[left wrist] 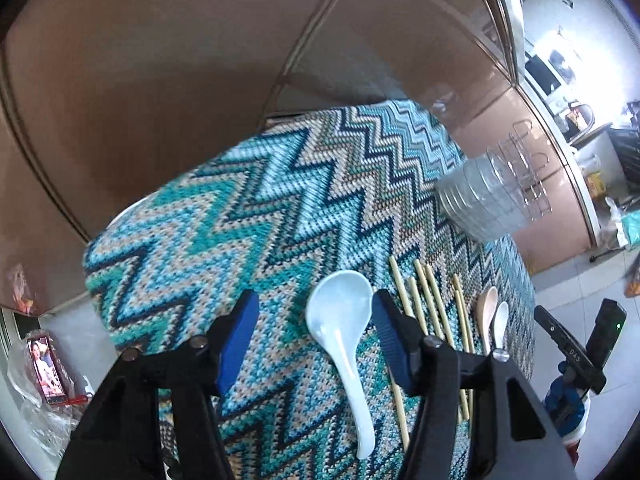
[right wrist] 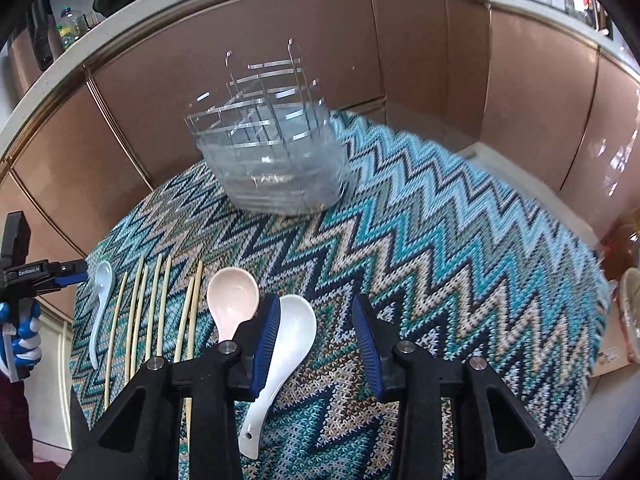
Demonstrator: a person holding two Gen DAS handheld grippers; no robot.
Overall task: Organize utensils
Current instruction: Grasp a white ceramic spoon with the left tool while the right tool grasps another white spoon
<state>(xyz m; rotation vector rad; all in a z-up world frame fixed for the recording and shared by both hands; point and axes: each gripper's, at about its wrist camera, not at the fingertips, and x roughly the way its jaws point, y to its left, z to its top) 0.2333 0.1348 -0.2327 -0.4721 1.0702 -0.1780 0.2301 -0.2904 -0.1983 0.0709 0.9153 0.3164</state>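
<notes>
- Left tool (left wrist: 312,336) is spread wide and grips nothing; the pale blue spoon (left wrist: 344,340) lies on the cloth just inside its right finger.
- Right tool (right wrist: 316,344) is likewise released; the white spoon (right wrist: 286,356) lies against its left finger, the pink spoon (right wrist: 232,300) just beyond.
- Bamboo chopsticks (right wrist: 160,312) lie in a row between the blue spoon and the pink one.
- A clear divided holder (right wrist: 272,152) stands at the far side.
- The counter wears a zigzag knitted cloth (right wrist: 440,240); brown cabinet doors (right wrist: 420,48) stand behind.
</notes>
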